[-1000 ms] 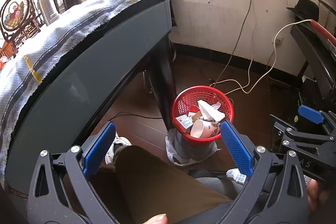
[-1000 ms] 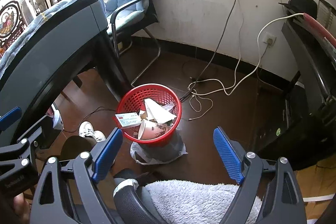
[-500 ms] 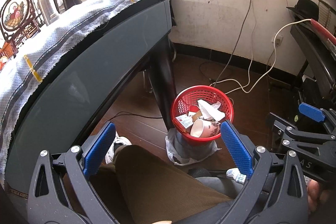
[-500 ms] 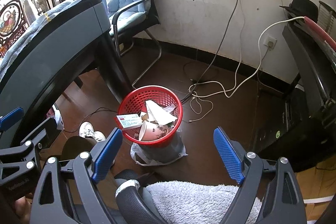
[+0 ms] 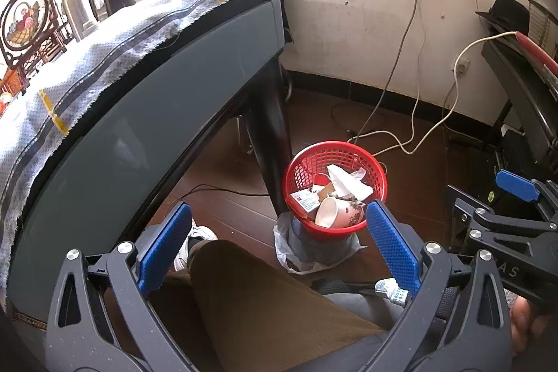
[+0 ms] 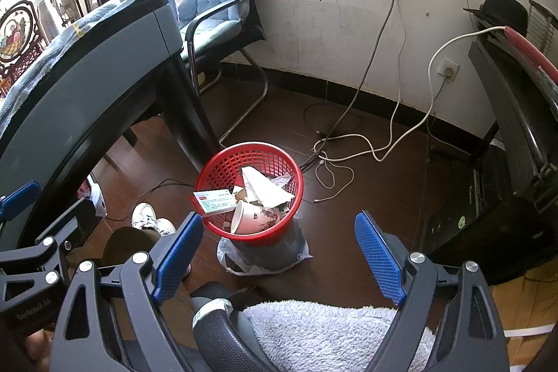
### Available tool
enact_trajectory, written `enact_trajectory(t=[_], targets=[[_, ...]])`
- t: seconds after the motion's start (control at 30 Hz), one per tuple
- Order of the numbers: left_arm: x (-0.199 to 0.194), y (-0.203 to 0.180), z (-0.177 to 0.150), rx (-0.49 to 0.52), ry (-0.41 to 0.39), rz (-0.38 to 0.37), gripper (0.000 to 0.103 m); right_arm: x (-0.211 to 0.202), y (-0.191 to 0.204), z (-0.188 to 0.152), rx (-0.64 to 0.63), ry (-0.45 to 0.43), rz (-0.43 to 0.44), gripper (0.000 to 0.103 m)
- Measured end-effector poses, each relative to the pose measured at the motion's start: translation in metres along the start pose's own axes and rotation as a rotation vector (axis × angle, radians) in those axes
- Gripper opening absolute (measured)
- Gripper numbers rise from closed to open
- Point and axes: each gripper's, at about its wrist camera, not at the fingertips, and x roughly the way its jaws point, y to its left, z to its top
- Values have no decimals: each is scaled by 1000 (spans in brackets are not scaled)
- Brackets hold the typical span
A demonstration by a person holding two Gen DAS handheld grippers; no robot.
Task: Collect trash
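A red mesh basket [image 5: 334,144] [image 6: 251,147] stands on the brown floor beside a black table leg. Inside it lie a paper cup [image 5: 336,213] [image 6: 247,218], crumpled white paper [image 5: 345,183] [image 6: 261,187] and a small printed box [image 5: 307,199] [image 6: 214,199] leaning on the rim. My left gripper [image 5: 277,208] is open and empty, held above a brown-trousered knee, short of the basket. My right gripper [image 6: 279,218] is open too, nothing between its blue pads, with the basket just beyond its tips.
A grey table [image 5: 146,114] under a blue cloth fills the left. A chair with a blue cushion [image 6: 216,6] stands at the wall. Cables [image 6: 348,142] trail over the floor right of the basket. A plastic bag [image 6: 265,253] wraps the basket's foot. A white shoe [image 6: 150,218] rests nearby.
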Motion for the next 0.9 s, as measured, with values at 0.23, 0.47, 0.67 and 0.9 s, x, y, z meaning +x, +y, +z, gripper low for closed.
enact_trajectory(t=[0.23,0.47,0.67,0.9], targets=[[-1,-2,1,3,0,1,96,0,0,0,2,2,2,87],[-1,-2,1,5,-1,2,96,0,0,1,-1,-1,-2,87],[0,-2,1,3,0,1,96,-1,0,0,5,2,0,87],[-1,-2,1,3,0,2,96,-1,1,0,3,-1,0,87]])
